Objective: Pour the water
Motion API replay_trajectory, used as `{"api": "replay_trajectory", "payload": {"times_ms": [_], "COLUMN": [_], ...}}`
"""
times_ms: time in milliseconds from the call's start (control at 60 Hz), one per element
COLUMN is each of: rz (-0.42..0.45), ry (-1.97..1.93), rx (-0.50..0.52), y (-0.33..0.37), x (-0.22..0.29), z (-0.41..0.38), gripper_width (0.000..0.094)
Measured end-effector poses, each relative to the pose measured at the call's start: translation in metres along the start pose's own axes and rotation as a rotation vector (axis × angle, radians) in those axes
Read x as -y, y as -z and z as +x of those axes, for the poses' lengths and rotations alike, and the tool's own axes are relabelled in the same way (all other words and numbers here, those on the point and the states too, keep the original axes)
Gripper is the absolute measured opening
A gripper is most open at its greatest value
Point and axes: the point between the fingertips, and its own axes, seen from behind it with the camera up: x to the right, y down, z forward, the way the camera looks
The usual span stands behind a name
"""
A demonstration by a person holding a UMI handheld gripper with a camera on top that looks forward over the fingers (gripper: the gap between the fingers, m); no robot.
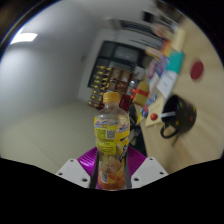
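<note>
Here the bottle, yellow-labelled with an orange cap, sits upright between the gripper's purple pads, which press on both its sides, so it is held. The view is tilted, the gripper raised and canted. Far behind stand shelves of goods and a colourful board to the right.

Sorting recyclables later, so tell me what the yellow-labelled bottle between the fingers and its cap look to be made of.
The clear drink bottle with the yellow printed label looks like thin transparent plastic: its pale contents show through above the glossy wrap label. Its yellow screw cap appears to be opaque moulded plastic. The gripper has its magenta-padded fingers pressed against the bottle's lower sides.
</note>
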Motion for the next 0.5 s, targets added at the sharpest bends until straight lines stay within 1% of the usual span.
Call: {"api": "replay_trajectory", "payload": {"times_ms": [33,50,67,150,167,183,300,417,500], "rz": [-0.007,-0.003,-0.013,-0.021,-0.020,-0.024,-0.050,-0.041,-0.027], "ry": [-0.128,-0.192,-0.238,-0.447,-0.482,-0.501,-0.664,-0.792,-0.833], "rx": [0.021,0.011,0.032,0.053,0.049,0.058,0.067,0.044,0.057], "y": [-0.002,-0.005,-0.012,-0.017,-0.012,-0.021,-0.018,-0.017,-0.017], "x": [0.003,-0.009,0.002,0.005,0.000,0.005,0.000,-0.005,-0.005], "z": [0.000,-0.016,0.002,0.004,-0.009,0.009,0.009,0.019,0.020], "gripper_width": [0.0403,0.0405,0.0405,0.0405,0.0405,0.0406,0.0407,0.0403,0.0404]}}
